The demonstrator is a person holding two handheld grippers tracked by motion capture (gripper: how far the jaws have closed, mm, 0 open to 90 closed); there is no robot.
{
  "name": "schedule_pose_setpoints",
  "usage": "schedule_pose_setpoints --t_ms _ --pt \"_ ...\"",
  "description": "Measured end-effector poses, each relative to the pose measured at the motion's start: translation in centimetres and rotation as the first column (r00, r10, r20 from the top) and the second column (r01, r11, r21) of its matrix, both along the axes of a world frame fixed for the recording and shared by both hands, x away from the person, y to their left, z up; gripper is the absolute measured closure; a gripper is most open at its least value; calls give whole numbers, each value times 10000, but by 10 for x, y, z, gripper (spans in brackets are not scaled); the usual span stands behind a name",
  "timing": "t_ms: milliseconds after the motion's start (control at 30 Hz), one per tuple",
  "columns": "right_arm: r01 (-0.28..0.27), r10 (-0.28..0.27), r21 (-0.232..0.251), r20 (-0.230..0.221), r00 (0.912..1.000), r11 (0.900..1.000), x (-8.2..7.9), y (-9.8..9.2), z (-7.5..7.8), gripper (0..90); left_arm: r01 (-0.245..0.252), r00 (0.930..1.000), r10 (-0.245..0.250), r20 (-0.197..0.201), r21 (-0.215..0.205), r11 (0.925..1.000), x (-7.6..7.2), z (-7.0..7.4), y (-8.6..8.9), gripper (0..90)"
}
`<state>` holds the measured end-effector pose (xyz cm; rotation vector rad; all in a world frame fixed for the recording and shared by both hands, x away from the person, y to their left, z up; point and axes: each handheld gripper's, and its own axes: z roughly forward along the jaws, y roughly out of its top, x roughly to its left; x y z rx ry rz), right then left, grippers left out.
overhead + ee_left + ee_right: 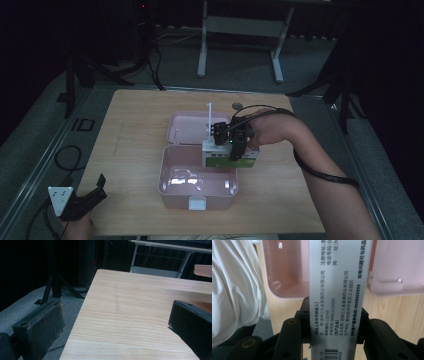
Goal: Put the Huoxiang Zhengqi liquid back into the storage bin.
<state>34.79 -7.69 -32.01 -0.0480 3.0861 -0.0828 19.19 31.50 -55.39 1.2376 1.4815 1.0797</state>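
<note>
An open pink plastic box [170,187] stands mid-table, its lid [185,125] laid back behind it. My right gripper [235,145] is shut on a white and green medicine carton [220,160], holding it over the back right corner of the box's tray. In the right gripper view the carton [337,290] runs up between the two black jaws, printed side and barcode facing the camera, with the pink tray [287,277] behind it. My left gripper [97,192] rests at the table's front left corner; its jaws [112,327] stand wide apart over bare wood.
The wooden table [135,140] has free room left of the box. A white handle [209,115] stands up from the lid. A small round object [236,105] lies behind the lid. A white garment [237,290] shows beside the tray.
</note>
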Motion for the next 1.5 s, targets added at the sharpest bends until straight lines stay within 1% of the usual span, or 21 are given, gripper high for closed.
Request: schedule_pose_setpoints --t_ms 100,200,300,367,433,633,700,767,800,900,933,1000,1067,1133,1300,1400,1500 --pt "-96 96 -67 -5 10000 9999 -3 9 -2 629 -7 10000 7 32 26 10000 0 0 -1 2" --pt "-391 391 -73 -53 9992 9992 -6 18 -5 629 -10 10000 10 43 47 10000 0 0 -1 2" --pt "-473 472 -51 -104 9988 9989 -7 27 -7 629 -11 10000 10 54 61 10000 0 0 0 2" --pt "-403 402 -43 -139 9991 9992 -9 33 -8 629 -5 10000 5 56 56 10000 0 0 0 2" --pt "-501 500 -60 -171 9986 9987 -10 39 -10 629 -3 10000 3 57 59 10000 0 0 0 2" --pt "-633 634 48 -415 9971 9980 -14 52 -21 628 14 10000 -14 66 39 10000 -1 0 0 2" --pt "-611 615 80 -565 9965 9981 -14 54 -28 628 12 10000 -12 69 43 10000 -1 0 0 2" --pt "-557 561 92 -589 9967 9984 -13 56 -35 629 16 10000 -16 61 46 10000 -1 0 0 2" --pt "-457 462 106 -635 9969 9989 -13 57 -40 628 21 10000 -21 63 56 10000 -1 0 0 2" --pt "-417 423 93 -748 9963 9991 -12 58 -52 629 4 10000 -4 81 44 10000 -1 0 0 2" --pt "-419 421 42 -846 9955 9991 -11 58 -57 628 -1 10000 1 81 42 10000 -1 0 0 2" --pt "-379 376 -25 -894 9953 9993 -11 58 -64 628 9 10000 -10 64 45 10000 0 0 0 2" --pt "-364 360 -25 -902 9953 9993 -10 57 -66 628 10 10000 -10 60 52 10000 0 0 0 2" --pt "-216 212 -39 -891 9958 9998 -9 56 -76 628 10 10000 -11 63 68 10000 0 0 0 2" --pt "-140 137 -25 -1103 9938 9999 -8 55 -93 628 9 10000 -9 52 61 10000 0 0 0 2" --pt "-62 55 -61 -1084 9941 10000 -8 54 -103 628 16 10000 -16 52 63 10000 0 0 0 2" --pt "12 -30 -190 -931 9957 9998 -7 54 -110 628 15 10000 -16 61 57 10000 -1 0 0 2"
